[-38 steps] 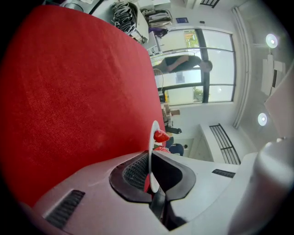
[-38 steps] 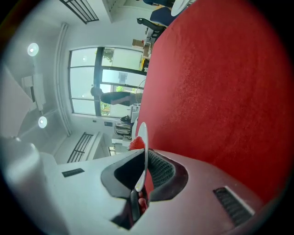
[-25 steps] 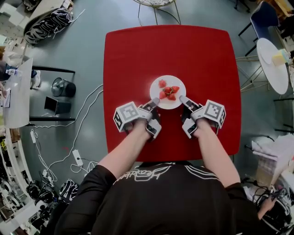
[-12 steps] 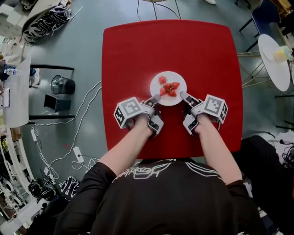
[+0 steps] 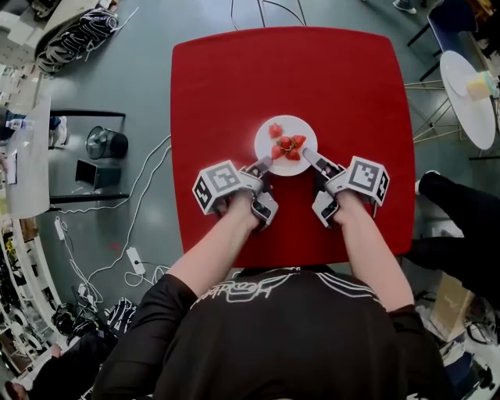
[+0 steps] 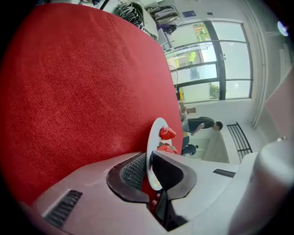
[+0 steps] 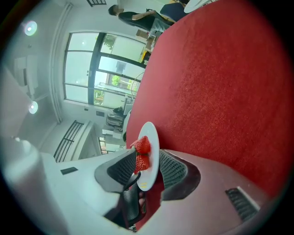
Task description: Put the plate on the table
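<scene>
As one plate (image 5: 266, 139) rests | left claw (image 5: 264, 165) grips it | right claw (image 5: 309, 155), astride, just opening

plate (image 5: 264, 141): plain white, no print
strawberries (image 5: 286, 143): red – glossier than the cloth under the plate
table (image 5: 234, 94): solid red all over; fine woven texture in both gripper views
floor (image 5: 148, 78): dull grey-blue, uniform
shirt (image 5: 273, 344): black w/ white lettering + white stripes
cables (image 5: 133, 211): white on the grey floor
side table (image 5: 461, 94): white round top
bundle (image 5: 78, 35): black & white stripes
chair (image 5: 449, 23): dark blue seat, black legs
window frames (image 6: 220, 59): dark – walls ard. them white
</scene>
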`<state>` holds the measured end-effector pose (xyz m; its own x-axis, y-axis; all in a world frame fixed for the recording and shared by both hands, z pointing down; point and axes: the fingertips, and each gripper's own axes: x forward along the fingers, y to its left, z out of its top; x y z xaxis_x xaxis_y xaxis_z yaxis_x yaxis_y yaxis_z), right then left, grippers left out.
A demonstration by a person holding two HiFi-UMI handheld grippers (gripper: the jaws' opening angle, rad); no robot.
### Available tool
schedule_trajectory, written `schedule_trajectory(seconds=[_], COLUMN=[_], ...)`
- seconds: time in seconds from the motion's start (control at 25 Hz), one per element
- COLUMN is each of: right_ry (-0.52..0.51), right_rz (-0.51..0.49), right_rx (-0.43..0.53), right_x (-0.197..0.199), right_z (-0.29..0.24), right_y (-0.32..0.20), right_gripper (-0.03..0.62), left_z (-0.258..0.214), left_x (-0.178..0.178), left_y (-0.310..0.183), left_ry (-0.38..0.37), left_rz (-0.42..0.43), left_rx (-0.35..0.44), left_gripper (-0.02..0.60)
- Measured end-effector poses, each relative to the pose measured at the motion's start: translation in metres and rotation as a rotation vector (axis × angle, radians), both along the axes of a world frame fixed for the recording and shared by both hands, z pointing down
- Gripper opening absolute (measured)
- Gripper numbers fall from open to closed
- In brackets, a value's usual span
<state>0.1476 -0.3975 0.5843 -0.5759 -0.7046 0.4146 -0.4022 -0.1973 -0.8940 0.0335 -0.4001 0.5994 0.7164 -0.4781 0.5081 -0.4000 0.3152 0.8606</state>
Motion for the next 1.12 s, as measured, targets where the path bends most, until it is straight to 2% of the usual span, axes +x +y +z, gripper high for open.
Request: schedule_trajectory(seconds=[0.2,0.36,0.4,0.8,1.04,1.12], right_ry=[-0.031,-0.028,-0.021,-0.003,0.062,0.082], right_rz=[0.042,0.058,0.057,0.099,0.211,0.223], right_rx=[-0.006,-0.002,0.004,0.017,0.018,0.047], right_x=[0.003,0.008,0.009,0.016,0.033,0.034], right_z=[0.0,0.003,0.004,0.003,-0.008,-0.019], right_y=[0.004,0.006,0.006,0.007,0.017,0.023], right_gripper=[0.123,0.123,0.123,0.153,0.153,0.144], left_z=[0.0,-0.009,-0.011,-0.015,-0.034,-0.046], left_x=[-0.002,0.002,0.002,-0.008,-0.009,-0.007], left_y=[0.004,0.001,0.001,0.006,0.005,0.008], left_ry=[-0.005,0.026,0.034,0.056,0.079,0.091], left_rz=[-0.007,-0.015,-0.019,-0.041,-0.018,0.001], left_rx=[-0.011,0.005,0.004,0.003,0.072,0.101], left_gripper=[0.056,0.176,0.188,0.192,0.192,0.19])
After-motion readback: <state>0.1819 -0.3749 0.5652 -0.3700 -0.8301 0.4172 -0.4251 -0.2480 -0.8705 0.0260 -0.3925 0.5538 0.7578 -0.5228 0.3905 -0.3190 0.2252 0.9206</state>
